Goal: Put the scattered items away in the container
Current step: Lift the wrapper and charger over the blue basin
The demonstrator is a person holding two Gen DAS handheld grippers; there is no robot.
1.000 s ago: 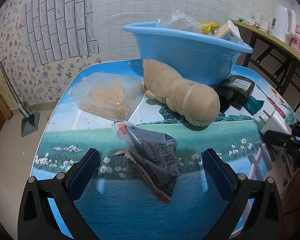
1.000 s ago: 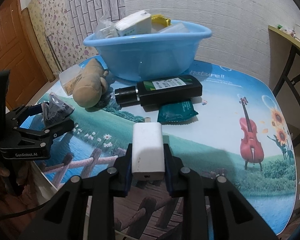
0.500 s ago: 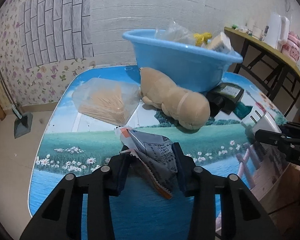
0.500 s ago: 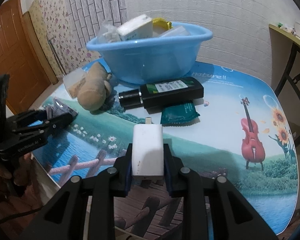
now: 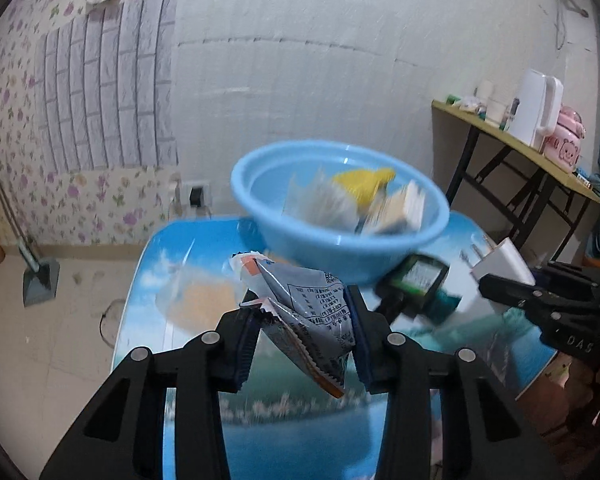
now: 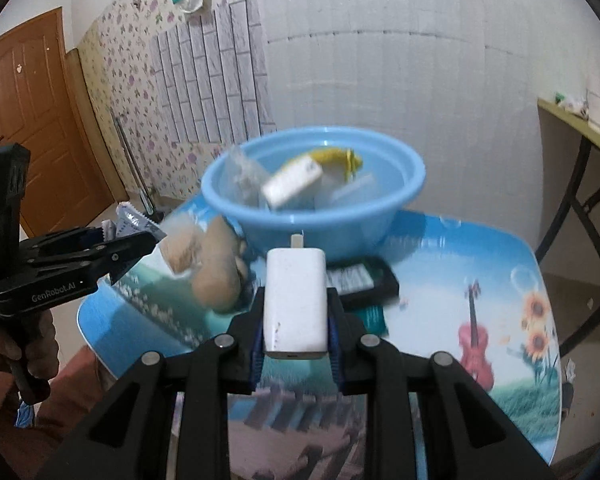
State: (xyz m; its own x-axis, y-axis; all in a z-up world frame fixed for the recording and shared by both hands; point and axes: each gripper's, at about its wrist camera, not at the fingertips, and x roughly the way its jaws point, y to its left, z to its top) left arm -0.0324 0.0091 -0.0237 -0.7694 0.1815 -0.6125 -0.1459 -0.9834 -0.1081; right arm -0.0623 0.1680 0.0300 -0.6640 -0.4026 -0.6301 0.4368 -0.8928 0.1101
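Note:
My left gripper (image 5: 300, 332) is shut on a crumpled grey snack packet (image 5: 304, 312) and holds it above the table. My right gripper (image 6: 294, 326) is shut on a white charger plug (image 6: 296, 304), also lifted off the table. The blue basin (image 5: 340, 236) stands beyond both, with a yellow item, a clear bag and a white box inside. In the right wrist view the same basin (image 6: 312, 208) lies straight ahead. The left gripper (image 6: 100, 248) shows at the left of that view, the right gripper (image 5: 512, 288) at the right of the left wrist view.
On the picture-printed table (image 6: 480, 280) lie a tan plush toy (image 6: 216, 276), a bag of toothpicks (image 5: 204, 300), a black bottle (image 6: 360, 280) and a teal sachet (image 6: 374, 316). A side table (image 5: 540, 156) with a white kettle stands at the right.
The left gripper closed on the snack packet and lifted it off the table. The right gripper rose too with the charger, so both views now look down into the basin.

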